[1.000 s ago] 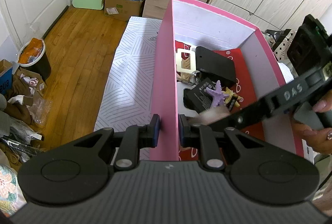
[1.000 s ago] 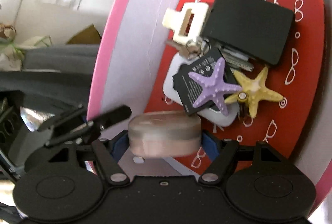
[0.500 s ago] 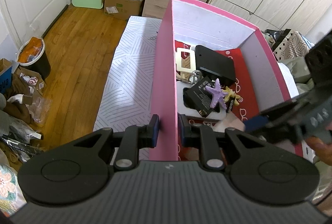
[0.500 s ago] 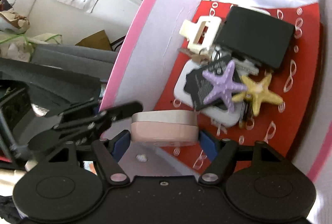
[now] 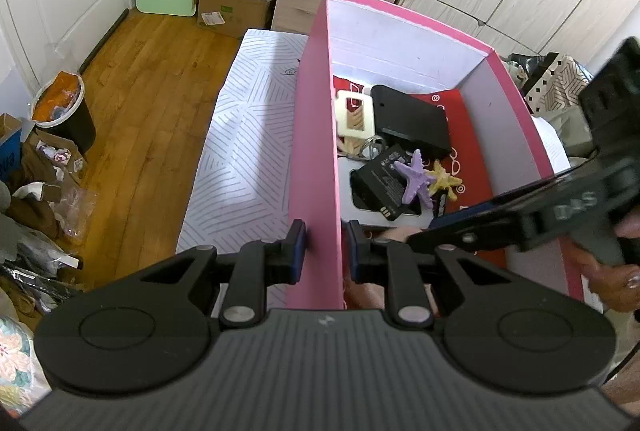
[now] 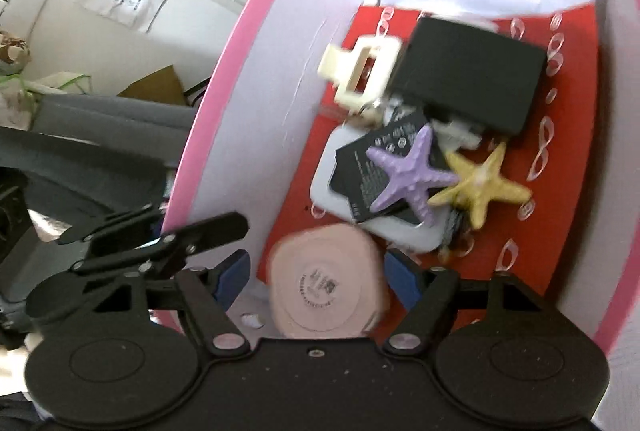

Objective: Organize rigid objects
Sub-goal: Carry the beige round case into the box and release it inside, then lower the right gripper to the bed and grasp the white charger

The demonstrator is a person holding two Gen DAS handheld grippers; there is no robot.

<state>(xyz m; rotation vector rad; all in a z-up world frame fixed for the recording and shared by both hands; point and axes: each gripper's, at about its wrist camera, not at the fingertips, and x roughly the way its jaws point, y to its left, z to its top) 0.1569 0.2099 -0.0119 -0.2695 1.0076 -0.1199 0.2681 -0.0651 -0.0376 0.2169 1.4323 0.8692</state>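
Fingers of the left gripper (image 5: 325, 251) straddle the near wall of the pink box (image 5: 316, 111), one blue pad outside and one inside. The gap is narrow and the pads sit against the wall: clamped on the box.

Right gripper (image 6: 316, 271) reaches into the box, held by a hand (image 5: 608, 271) at the right edge of the left view. Its jaws stand wide. A round pink case (image 6: 328, 283) lies between them with its flat face up, low in the near end of the box. A strip of red liner (image 6: 568, 151) shows between the left pad and the case, so the case is not clamped. The right pad is just beside its rim.

Writing:
- The case face carries a round label with a ring of print, too blurred to read.
- The right gripper's arm, seen in the left view, bears pale letters that read roughly "DAS", turned over.
- A black battery (image 6: 360, 163) has white print, which is illegible.

Beyond the case, a purple starfish (image 6: 404, 171) lies on the battery, which rests on a white slab (image 6: 324, 187). A yellow starfish (image 6: 480, 187) touches the purple one. Further in are a cream clip (image 6: 360, 71) and a black block (image 6: 468, 71) side by side. The liner is printed with white spectacles.

The box stands on a striped mat (image 5: 248, 135).
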